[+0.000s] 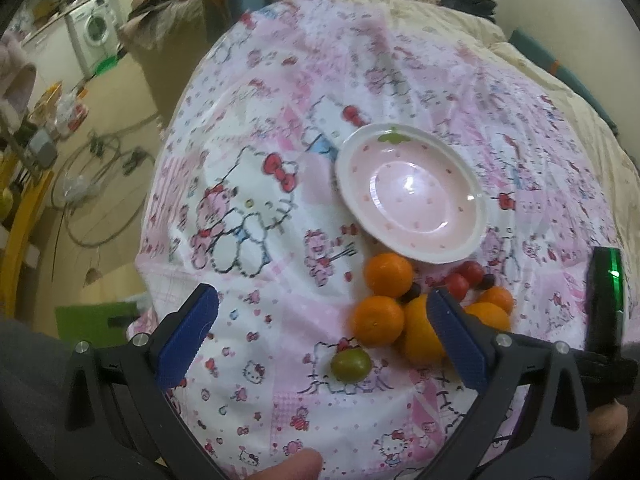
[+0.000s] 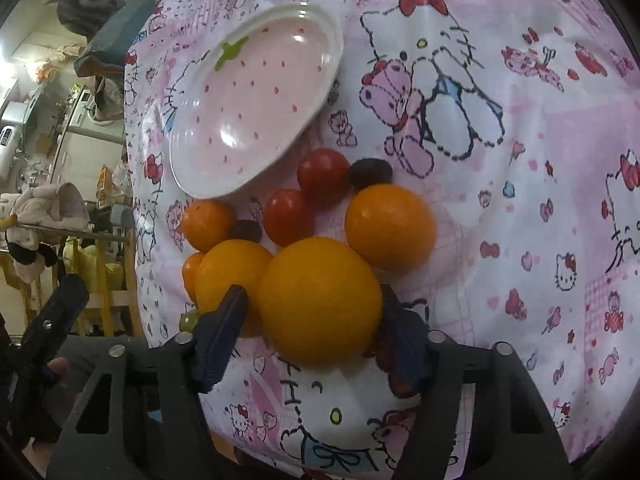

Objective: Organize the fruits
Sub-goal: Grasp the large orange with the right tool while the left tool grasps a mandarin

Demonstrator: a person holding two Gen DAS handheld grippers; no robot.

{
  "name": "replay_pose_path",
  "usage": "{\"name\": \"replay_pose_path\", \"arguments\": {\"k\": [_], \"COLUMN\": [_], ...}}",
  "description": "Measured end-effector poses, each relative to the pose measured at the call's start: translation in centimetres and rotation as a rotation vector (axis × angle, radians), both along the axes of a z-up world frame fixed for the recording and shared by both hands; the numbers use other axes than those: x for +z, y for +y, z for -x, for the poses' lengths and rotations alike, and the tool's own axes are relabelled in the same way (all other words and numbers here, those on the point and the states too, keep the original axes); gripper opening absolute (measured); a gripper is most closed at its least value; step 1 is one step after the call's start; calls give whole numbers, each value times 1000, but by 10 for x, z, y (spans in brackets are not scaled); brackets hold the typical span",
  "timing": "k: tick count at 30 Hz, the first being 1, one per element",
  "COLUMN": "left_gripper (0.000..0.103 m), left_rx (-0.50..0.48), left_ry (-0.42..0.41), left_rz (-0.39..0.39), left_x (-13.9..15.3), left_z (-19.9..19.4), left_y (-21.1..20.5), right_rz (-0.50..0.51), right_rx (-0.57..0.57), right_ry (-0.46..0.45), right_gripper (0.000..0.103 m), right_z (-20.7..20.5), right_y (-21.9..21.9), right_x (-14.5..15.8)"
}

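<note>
A pile of fruit lies on the cartoon-cat cloth beside an empty pink strawberry-dotted plate (image 2: pixel 256 96) (image 1: pixel 412 192). The pile has several oranges, two red cherry tomatoes (image 2: pixel 322 178), dark grapes (image 2: pixel 370 172) and a green grape (image 1: pixel 351 364). My right gripper (image 2: pixel 316 300) reaches down into the pile, and its blue pads touch both sides of the biggest orange (image 2: pixel 320 296). My left gripper (image 1: pixel 322 294) hovers open over the cloth at the pile's left edge. One small orange (image 1: pixel 378 320) and the green grape lie loose between its fingers, untouched.
The cloth covers a rounded, soft surface that drops off at the left toward a cluttered floor with cables (image 1: pixel 96 184). A washing machine (image 1: pixel 94 32) stands far back. A striped cat (image 2: pixel 88 4) sits beyond the plate. A thumb (image 1: pixel 296 464) shows at the bottom.
</note>
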State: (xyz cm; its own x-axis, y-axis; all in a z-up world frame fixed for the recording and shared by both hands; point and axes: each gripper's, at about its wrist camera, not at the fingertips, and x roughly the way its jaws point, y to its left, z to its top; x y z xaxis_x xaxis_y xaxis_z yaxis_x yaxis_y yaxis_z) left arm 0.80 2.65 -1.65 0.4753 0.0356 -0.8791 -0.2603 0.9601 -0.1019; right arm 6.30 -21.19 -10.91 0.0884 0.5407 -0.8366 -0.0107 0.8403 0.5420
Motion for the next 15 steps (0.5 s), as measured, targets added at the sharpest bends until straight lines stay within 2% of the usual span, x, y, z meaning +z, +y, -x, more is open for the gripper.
{"name": "replay_pose_path", "arguments": {"k": [5,9,11,15], "left_gripper": [102,102,101,83], "left_rx": [83,52,26,-3], "left_ry": [30,85,122,214], "left_rz": [-14,-5,44,132], "left_x": [-6,-18,-28,-51], "left_z": [-2,-11,-17,-27], "left_y": [16,10,4,-9], "right_rz": [-22,-48,-60,-89], "right_rx": [-8,-21,-27,-51], "right_ry": [-8,-52,-86,-114], "right_gripper": [58,58,58,58], "right_z": [2,8,11,13], "right_y": [-8,-14,-17,-27], "right_x": [4,20,31,44]}}
